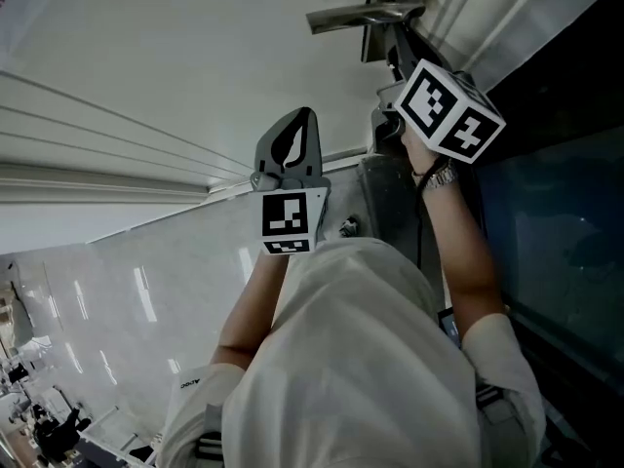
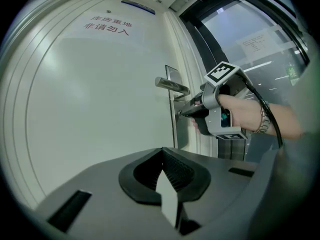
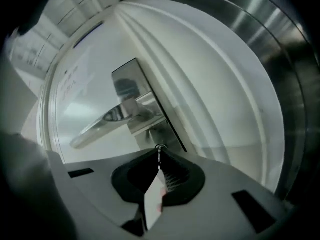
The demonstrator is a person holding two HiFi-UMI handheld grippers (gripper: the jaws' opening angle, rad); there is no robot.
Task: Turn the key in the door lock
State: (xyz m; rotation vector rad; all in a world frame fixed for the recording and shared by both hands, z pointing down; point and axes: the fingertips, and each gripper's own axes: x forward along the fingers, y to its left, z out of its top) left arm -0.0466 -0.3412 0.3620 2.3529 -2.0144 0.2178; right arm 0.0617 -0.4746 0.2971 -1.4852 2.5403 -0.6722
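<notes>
The white door (image 2: 95,99) fills the left side of the scene and carries a line of red lettering (image 2: 106,26) near its top. The left gripper (image 1: 303,115) is held in front of the door face, level with the hardware but well apart from it. In the left gripper view its jaws (image 2: 162,152) are pressed together with nothing between them, and they touch neither the door nor the fittings. To the right, near the door edge, a metal plate (image 2: 170,74) is fixed upright on the door. A lever handle (image 2: 172,85) projects from this plate toward the left and is free of both grippers. The lock (image 3: 161,136) sits in the lower part of the same plate, just under the handle (image 3: 107,120). The key (image 3: 159,160) is seated in the lock, and its exposed part runs back between the jaws of the right gripper (image 3: 160,150), which are pinched onto it. From the left gripper view, the right gripper (image 2: 183,112) points roughly level at the plate with its tips against the lock. The hand (image 2: 239,112) gripping it wears a wristwatch (image 2: 261,120). A dark glass panel (image 1: 556,222) stands to the right of the door frame
</notes>
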